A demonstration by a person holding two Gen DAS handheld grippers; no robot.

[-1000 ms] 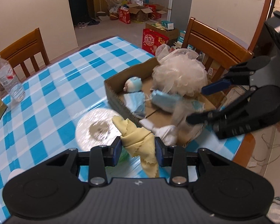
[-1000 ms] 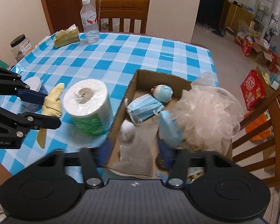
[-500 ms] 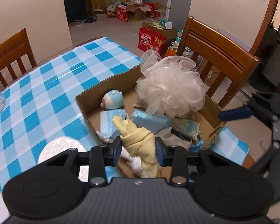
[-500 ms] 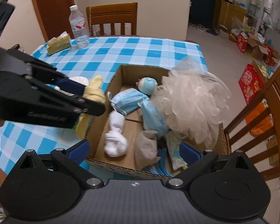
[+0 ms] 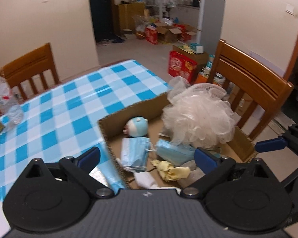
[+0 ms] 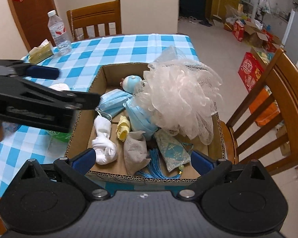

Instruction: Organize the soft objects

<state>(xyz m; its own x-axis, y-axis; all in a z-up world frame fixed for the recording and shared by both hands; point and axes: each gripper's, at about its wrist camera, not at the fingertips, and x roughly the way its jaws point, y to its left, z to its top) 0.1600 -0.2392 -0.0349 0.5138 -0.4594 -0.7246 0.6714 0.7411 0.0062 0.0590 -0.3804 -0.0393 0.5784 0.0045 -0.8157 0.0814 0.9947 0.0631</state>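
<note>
Checked tablecloth lies under the cardboard box (image 6: 101, 73) below my left gripper (image 5: 147, 158) and right gripper (image 6: 142, 159), both spread empty; yellow cloth (image 5: 171, 171) looks light, floppy, best pinched mid-bunch.

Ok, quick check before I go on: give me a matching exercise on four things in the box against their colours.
Things:
1. bath pouf
2. rolled sock
3. crumpled cloth
4. tassel

Colours:
A. yellow
B. bright blue
C. pale pink
D. white

Pairs: 1-C, 2-D, 3-A, 4-B. All four lie inside the cardboard box.
</note>
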